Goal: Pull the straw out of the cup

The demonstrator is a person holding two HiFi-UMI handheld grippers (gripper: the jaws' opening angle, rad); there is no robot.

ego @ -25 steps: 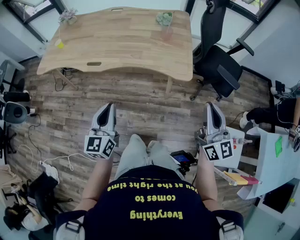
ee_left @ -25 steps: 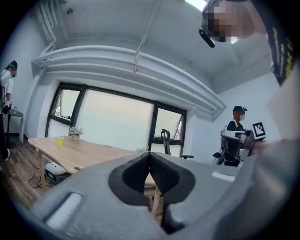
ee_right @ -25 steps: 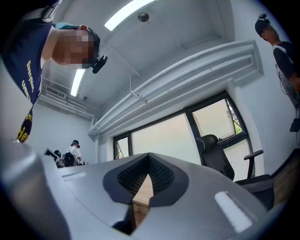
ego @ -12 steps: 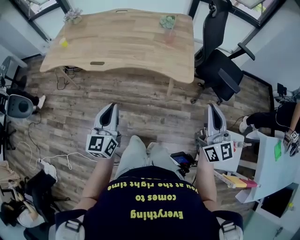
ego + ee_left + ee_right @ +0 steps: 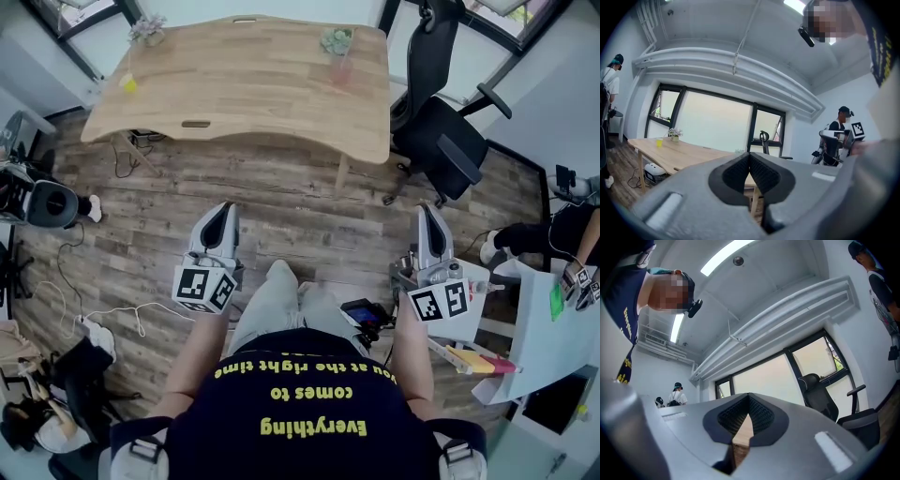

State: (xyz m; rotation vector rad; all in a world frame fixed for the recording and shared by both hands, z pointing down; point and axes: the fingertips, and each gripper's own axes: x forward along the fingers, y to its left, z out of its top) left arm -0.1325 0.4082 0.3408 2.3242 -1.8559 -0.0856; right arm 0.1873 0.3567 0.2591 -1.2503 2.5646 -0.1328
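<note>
A wooden table (image 5: pixel 244 94) stands well ahead of me across the plank floor. On it are a small yellow cup (image 5: pixel 127 84) at the left end and a pale pink cup (image 5: pixel 340 71) near the right end. A straw is too small to make out. My left gripper (image 5: pixel 223 210) and right gripper (image 5: pixel 427 210) are held at waist height, pointing at the table and far short of it. Both are shut and hold nothing. In the left gripper view the left gripper (image 5: pixel 749 154) has its pads together, with the yellow cup (image 5: pixel 659 142) far off. The right gripper (image 5: pixel 749 396) also has its tips together.
A black office chair (image 5: pixel 441 131) stands right of the table. Small plants (image 5: pixel 335 39) sit at the table's far edge. Cables and bags (image 5: pixel 66 366) lie on the floor at the left. A white desk (image 5: pixel 553 328) and another person (image 5: pixel 562 230) are at the right.
Both grippers stay almost where they were, still shut. The dark gear at the left edge of the head view has shifted to the right.
</note>
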